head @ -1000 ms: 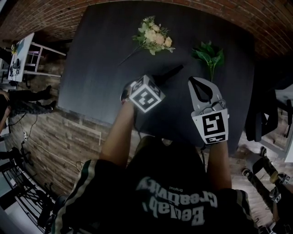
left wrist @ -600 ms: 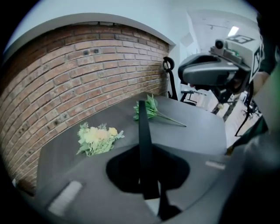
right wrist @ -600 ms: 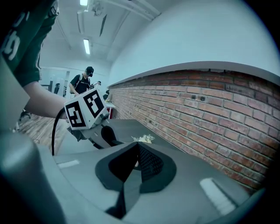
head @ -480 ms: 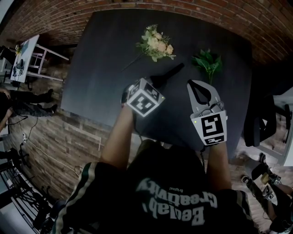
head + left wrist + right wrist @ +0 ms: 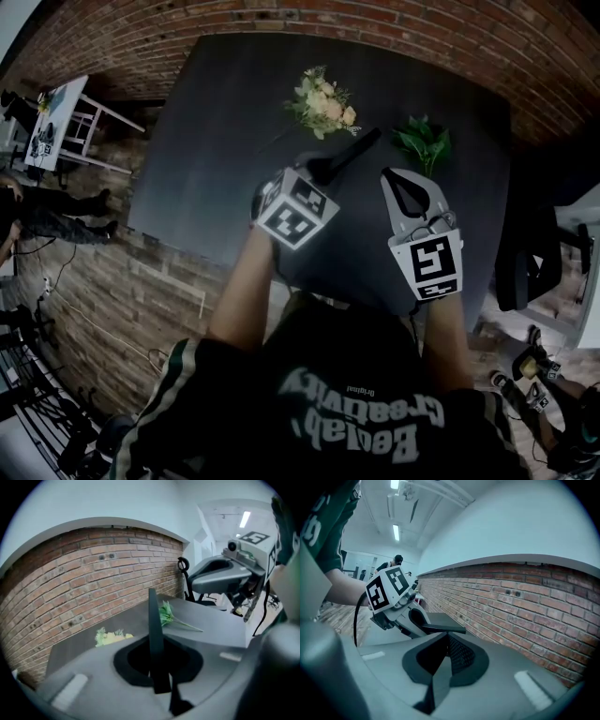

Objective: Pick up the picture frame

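The dark table (image 5: 206, 141) carries only a bunch of flowers (image 5: 323, 101) and a leafy sprig (image 5: 422, 141). The picture frame (image 5: 342, 155) appears to be off it, a thin dark slab sticking out from the left gripper (image 5: 314, 171), whose jaws are closed narrowly on its edge. The right gripper (image 5: 405, 186) hovers beside it, jaws together and empty. The pick-up looks all but done; next calls for a steady hold.

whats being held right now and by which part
The left gripper pinches the picture frame by its near end; the right gripper holds nothing.
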Motion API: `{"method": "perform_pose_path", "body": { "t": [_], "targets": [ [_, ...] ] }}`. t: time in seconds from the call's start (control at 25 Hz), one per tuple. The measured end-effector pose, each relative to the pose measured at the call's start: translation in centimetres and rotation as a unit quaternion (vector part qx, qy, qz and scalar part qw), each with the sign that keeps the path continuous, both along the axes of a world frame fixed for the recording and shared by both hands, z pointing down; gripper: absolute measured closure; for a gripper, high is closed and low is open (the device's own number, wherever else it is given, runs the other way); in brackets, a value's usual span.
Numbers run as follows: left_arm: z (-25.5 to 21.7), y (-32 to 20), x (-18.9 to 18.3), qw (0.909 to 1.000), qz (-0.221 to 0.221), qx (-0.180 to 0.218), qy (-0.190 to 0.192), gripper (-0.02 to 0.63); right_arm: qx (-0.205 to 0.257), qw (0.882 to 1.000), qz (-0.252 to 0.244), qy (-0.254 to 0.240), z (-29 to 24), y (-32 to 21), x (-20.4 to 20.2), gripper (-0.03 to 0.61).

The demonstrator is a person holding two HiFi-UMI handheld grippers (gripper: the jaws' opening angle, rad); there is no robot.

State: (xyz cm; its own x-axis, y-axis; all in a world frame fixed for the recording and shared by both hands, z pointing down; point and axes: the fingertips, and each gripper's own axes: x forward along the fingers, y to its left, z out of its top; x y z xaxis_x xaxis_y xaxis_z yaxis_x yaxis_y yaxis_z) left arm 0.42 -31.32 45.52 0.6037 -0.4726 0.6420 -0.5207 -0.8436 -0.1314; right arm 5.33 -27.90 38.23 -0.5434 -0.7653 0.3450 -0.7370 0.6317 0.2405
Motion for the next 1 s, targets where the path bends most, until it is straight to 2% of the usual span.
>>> {"method": "perform_pose_path", "body": {
  "t": [0.4, 0.6, 1.0],
  "targets": [
    [-4.2, 0.2, 0.6, 0.9980, -0.017, 0.038, 0.049, 0.586, 0.016, 1.000, -0.006, 0.000, -1.8, 0.2, -0.1, 0.572],
    [-6.0, 0.7, 1.0, 0.9966, -0.018, 0.053, 0.060, 0.586, 0.024, 1.000, -0.007, -0.001, -2.6, 0.4, 0.1, 0.572],
    [-9.6, 1.4, 1.6, 0.9898, -0.033, 0.107, 0.088, 0.586, 0.030, 0.999, 0.002, -0.041, -4.7, 0.6, 0.8, 0.572]
  ]
}}
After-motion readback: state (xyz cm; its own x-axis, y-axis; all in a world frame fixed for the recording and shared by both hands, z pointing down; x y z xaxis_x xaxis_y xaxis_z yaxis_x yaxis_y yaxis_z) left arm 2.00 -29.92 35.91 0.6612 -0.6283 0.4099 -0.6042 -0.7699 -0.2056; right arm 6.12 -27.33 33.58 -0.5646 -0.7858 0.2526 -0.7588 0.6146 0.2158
